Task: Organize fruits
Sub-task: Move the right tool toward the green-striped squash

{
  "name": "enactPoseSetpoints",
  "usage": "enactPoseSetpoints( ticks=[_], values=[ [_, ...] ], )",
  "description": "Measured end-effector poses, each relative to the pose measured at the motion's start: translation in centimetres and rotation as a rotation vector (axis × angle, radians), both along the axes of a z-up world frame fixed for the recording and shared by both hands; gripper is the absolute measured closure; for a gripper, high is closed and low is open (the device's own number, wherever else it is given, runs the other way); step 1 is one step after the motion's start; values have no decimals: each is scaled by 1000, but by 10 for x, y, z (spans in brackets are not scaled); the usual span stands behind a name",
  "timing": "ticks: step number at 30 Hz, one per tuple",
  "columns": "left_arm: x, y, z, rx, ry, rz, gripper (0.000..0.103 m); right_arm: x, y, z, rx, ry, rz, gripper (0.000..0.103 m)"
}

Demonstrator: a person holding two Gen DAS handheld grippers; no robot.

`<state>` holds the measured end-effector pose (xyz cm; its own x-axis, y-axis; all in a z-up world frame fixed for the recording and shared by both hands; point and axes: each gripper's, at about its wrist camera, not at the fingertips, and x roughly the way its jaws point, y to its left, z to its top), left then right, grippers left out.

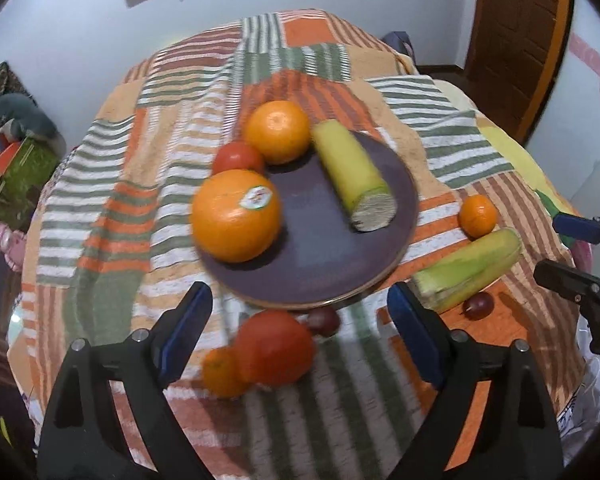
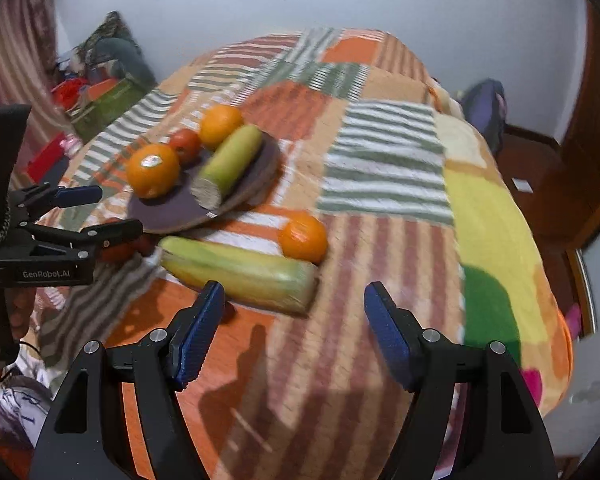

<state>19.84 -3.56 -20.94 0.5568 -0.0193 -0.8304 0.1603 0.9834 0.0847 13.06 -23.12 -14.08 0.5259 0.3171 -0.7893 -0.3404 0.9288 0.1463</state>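
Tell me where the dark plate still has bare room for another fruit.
The round dark purple plate is free at its centre and near rim, between the stickered large orange and the cut yellow-green banana piece. Its far-left side is crowded: a red tomato and second orange.

Two oranges (image 1: 236, 216), tomato (image 1: 238, 157) and corn (image 1: 352, 174) (cut end forward) on plate (image 1: 320, 264).

I count four round oranges (image 1: 236, 216) — two red tomatoes (image 1: 274, 347), two green-yellow corn ears (image 1: 352, 174), two dark grapes (image 1: 477, 305), one purple plate (image 1: 320, 264).
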Motion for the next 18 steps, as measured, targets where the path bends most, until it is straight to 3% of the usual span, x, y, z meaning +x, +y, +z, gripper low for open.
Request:
enactPoseSetpoints(
  ticks=[4, 9, 11, 18],
  values=[
    [-8, 24, -1, -18, 19, 48, 11, 5, 30, 0, -12, -5, 95, 34],
    [-21, 51, -6, -55, 43, 96, 11, 13, 74, -15, -104, 12, 269, 32],
    [-24, 58, -8, -66, 51, 108, 11, 14, 83, -20, -158, -6, 295, 26],
    [-28, 70, -14, -105, 72, 121, 11, 35, 90, -38, -258, 32, 310, 25]
  ],
)
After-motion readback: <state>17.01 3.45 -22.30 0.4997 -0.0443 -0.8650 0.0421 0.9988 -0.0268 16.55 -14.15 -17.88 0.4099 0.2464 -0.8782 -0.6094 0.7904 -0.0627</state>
